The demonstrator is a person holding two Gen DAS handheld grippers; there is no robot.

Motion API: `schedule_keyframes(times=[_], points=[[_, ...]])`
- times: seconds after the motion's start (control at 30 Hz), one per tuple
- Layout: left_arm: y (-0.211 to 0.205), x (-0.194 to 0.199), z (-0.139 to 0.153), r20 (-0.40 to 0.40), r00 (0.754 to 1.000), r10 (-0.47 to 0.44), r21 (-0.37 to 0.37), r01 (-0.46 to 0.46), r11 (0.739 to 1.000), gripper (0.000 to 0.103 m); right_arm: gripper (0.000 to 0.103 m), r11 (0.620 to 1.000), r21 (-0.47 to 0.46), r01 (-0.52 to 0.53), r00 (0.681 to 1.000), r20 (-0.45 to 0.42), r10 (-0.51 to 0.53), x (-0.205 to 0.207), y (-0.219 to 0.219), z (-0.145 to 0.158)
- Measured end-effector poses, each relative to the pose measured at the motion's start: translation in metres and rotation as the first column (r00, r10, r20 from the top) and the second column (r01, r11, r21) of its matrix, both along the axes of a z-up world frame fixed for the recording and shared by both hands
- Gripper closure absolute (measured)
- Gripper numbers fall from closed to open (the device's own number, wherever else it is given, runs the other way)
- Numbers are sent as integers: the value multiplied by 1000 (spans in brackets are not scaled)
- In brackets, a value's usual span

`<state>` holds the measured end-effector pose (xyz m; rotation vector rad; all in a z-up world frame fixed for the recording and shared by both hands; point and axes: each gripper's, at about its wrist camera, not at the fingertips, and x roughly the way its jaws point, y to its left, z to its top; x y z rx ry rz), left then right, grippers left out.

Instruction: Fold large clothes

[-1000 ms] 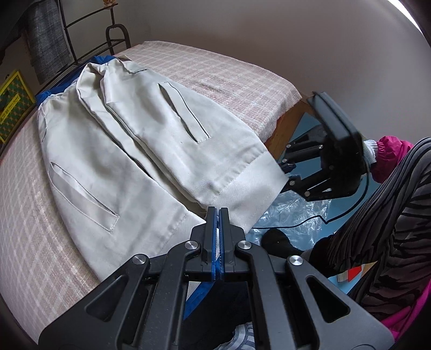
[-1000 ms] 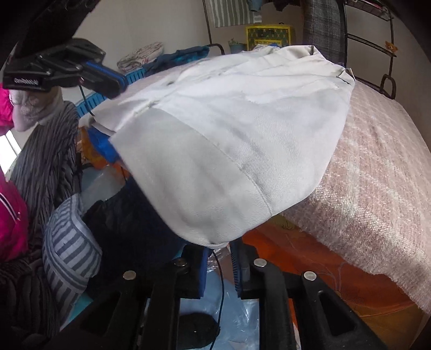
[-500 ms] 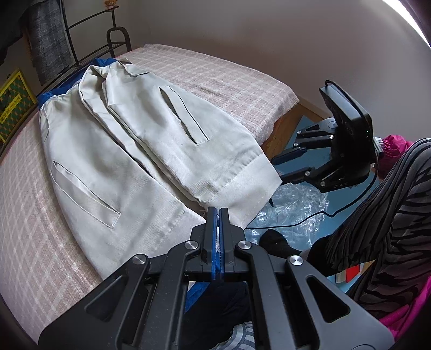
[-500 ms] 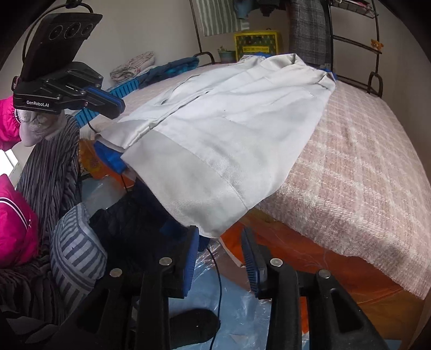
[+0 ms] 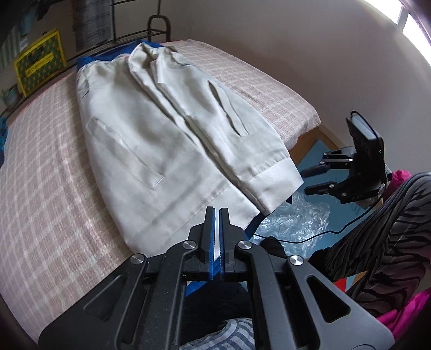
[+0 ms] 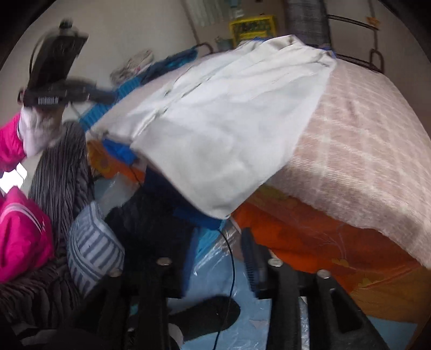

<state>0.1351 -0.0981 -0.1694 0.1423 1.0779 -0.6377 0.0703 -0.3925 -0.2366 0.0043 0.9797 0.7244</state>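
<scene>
A large pale grey jacket with blue lining lies front-up on the pink checked bed, its hem hanging over the near edge. It also shows in the right wrist view. My left gripper is shut, with a sliver of pale cloth between its blue pads at the hem. My right gripper is open and empty, below and apart from the hanging hem corner. The right gripper also shows in the left wrist view, to the right of the hem.
The bed's orange side drops to a floor with clear plastic and a black cable. My striped trouser leg, a striped cushion and a black sock lie nearby. A metal rack and yellow box stand behind the bed.
My right gripper opened, let go of the hem corner and pulled back and down. The jacket settled flatter on the bed. My left gripper stayed shut at the hem.
</scene>
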Motion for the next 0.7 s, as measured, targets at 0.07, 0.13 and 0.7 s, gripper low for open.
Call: schedule_keyframes(times=[0.07, 0.13, 0.7], points=[[24, 4, -5, -46, 995, 92, -52, -94, 994, 84, 45, 989, 116, 92, 996, -19, -90, 8, -24, 10], [51, 7, -13, -106, 977, 184, -123, -197, 973, 57, 43, 971, 186, 150, 989, -41, -145, 15, -35, 13], [94, -2, -71, -290, 893, 345, -296, -426, 855, 67, 66, 934, 318, 163, 965, -248, -84, 75, -1, -9]])
